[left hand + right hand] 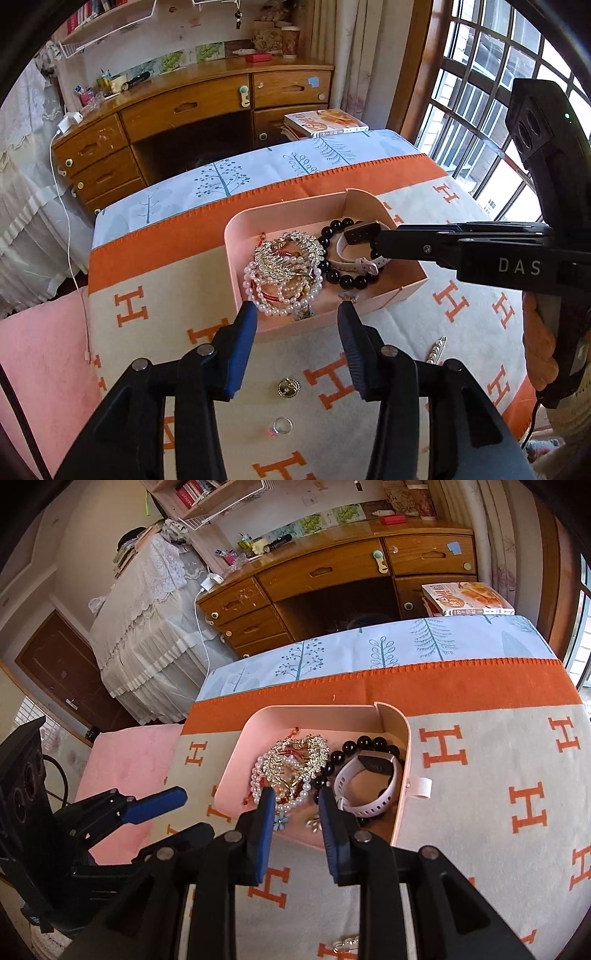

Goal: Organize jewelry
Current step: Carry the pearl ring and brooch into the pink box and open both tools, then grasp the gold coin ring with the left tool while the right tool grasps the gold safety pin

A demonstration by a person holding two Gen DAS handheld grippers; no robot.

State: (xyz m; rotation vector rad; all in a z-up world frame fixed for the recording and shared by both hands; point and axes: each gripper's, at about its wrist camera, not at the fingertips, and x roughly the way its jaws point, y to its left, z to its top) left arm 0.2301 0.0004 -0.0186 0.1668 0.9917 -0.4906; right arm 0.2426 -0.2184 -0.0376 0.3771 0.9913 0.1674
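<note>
The left gripper [297, 310] hovers over the near edge of the pink tray [236, 221], its jaws apart with nothing between them. Inside the tray lie a pearl necklace [258, 295] and a gold leaf brooch [284, 258] at the left, then a black bead bracelet [332, 273] circling a white watch [354, 243]. The right gripper [295, 797] hangs above the tray's near side, jaws narrowly parted and empty. On the orange-and-cream blanket [147, 258], nearer than the tray, rest a round pin [289, 387], a ring [282, 425] and a hair clip [437, 349].
</note>
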